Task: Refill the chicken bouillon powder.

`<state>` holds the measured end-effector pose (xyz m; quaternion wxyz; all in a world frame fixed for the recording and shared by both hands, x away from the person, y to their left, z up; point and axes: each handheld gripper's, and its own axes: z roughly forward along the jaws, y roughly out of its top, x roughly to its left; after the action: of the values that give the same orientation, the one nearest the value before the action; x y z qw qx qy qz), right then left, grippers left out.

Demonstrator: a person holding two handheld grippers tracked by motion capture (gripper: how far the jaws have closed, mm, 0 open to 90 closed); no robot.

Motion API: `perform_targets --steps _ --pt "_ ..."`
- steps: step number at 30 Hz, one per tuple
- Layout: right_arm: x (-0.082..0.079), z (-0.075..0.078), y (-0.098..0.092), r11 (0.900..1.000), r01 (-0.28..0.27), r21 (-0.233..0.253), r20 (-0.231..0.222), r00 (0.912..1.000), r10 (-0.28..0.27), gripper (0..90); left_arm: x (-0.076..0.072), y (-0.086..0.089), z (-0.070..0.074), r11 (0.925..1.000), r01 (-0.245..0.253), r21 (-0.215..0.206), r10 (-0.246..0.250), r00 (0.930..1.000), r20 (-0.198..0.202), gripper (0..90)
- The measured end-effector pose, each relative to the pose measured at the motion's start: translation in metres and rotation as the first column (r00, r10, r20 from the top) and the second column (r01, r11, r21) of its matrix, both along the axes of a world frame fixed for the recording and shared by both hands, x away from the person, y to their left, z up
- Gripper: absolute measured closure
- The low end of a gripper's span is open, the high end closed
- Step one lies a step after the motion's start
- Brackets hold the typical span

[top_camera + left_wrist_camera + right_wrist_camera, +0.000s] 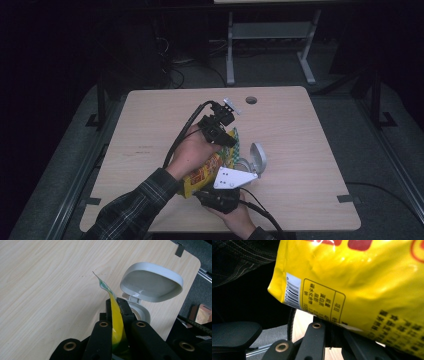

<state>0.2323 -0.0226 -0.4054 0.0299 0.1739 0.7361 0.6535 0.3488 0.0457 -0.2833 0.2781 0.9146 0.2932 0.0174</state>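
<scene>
I am holding a crinkly yellow plastic snack bag (207, 170) between my two grippers, lifted above the light wooden table (300, 135). My left gripper (220, 131) is pinching the bag's upper edge: in the left gripper view the yellow film (117, 325) is running up between the two black jaws, which are pressed closed on it, and its green-tinted tip is curling out past them. Just beyond those jaws a pale grey plastic container with a hinged lid (150, 286) is sitting on the table, its lid flipped up and open. My right gripper (220, 196) is meeting the bag at its lower end, below and nearer me than the left one. In the right gripper view the bag's printed back, with a white barcode label (293, 290) near its corner, is lying directly over the jaws; its bottom seam seems to be sitting between them, but I cannot tell whether they are clamped on it.
</scene>
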Motion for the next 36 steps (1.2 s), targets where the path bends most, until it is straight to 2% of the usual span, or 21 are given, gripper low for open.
perform_targets --steps 27,33,36 --pt "-0.0003 -0.0002 0.0003 1.000 -0.005 -0.003 0.002 1.0000 0.005 90.0 -0.0002 0.0014 0.0002 1.0000 0.003 -0.004 -0.003 1.0000 -0.003 89.6" --pt "0.0001 -0.0011 0.0009 1.000 -0.017 -0.008 -0.001 0.9999 0.017 90.0 -0.0021 0.0042 0.0001 0.9999 0.002 -0.017 -0.002 1.0000 0.003 89.6" --pt "0.0008 -0.0018 0.0016 1.000 -0.025 -0.011 -0.007 0.9997 0.024 90.0 -0.0032 0.0073 0.0006 0.9993 -0.003 -0.037 0.004 1.0000 0.008 89.6"
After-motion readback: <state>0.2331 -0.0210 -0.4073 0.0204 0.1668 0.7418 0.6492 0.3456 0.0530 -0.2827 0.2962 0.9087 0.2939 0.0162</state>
